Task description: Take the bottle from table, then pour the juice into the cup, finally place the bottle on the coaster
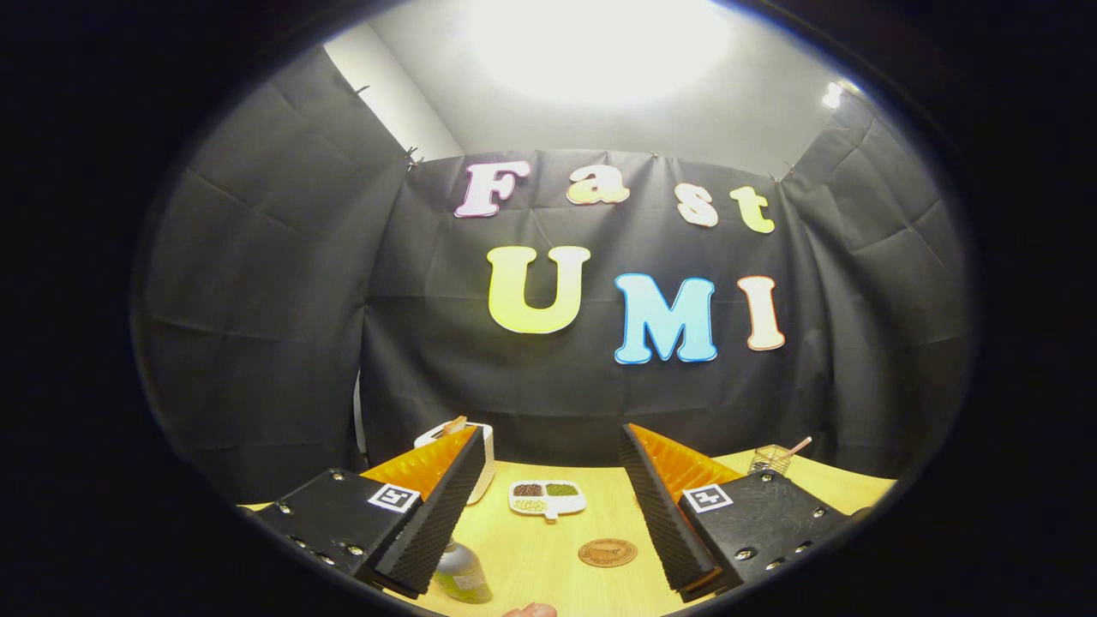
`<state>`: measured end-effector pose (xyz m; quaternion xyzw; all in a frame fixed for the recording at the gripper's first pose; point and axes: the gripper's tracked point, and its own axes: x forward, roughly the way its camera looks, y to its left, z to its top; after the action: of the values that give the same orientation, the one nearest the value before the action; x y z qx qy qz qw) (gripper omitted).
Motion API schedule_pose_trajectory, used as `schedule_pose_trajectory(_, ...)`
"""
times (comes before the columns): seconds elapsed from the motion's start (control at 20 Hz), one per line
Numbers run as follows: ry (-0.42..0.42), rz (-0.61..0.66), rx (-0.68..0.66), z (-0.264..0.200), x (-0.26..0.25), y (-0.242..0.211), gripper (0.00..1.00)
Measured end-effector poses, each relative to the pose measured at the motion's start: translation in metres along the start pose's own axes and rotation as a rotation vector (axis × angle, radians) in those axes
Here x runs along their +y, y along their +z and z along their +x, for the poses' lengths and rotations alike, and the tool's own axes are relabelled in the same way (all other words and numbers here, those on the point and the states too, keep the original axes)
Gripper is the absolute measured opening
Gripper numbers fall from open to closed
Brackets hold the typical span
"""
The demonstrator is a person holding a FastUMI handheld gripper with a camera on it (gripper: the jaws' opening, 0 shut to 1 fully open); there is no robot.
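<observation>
Claw point(548, 506) fingers stand wide apart over the table point(591, 591), jaws open and holding nothing. Between them, low and to the left, the bottle point(461, 572) sits just beside the inner face of the left finger point(428, 523), close in at the near edge of what can be seen; only its rounded greenish upper part shows, so whether it stands straight or leans slightly cannot be told, though it appears upright, its long axis running up from the table. From the look of it, the coming move turns on this offset: the bottle lies left of the midline between the fingers and very near, so the claw would need to shift left and drop before closing.

Just ahead, right of centre between the fingers, the round brown coaster point(607, 552) lies flat on the table. Farther on, a small white dish point(547, 498) holds three little heaps, dark, green and pale. Beyond the left finger a white cup point(484, 458) stands partly hidden by it. Far right, beyond the right finger point(664, 514), is a wire holder point(770, 459) with a thin stick in it.

Square black-and-white marker tags sit on both fingers; the pale label on the bottle is too blurred to read, and the stamp on the coaster likewise
</observation>
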<state>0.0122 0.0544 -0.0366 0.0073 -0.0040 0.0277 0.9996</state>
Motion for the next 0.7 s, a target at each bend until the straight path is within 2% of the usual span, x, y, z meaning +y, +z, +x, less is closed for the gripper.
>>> schedule_pose_trajectory(0.35, 0.047, 0.082, 0.058, 0.002, 0.033, -0.044, 0.96)
schedule_pose_trajectory(0.7, 0.084, 0.084, 0.113, 0.006, 0.058, -0.073, 0.96)
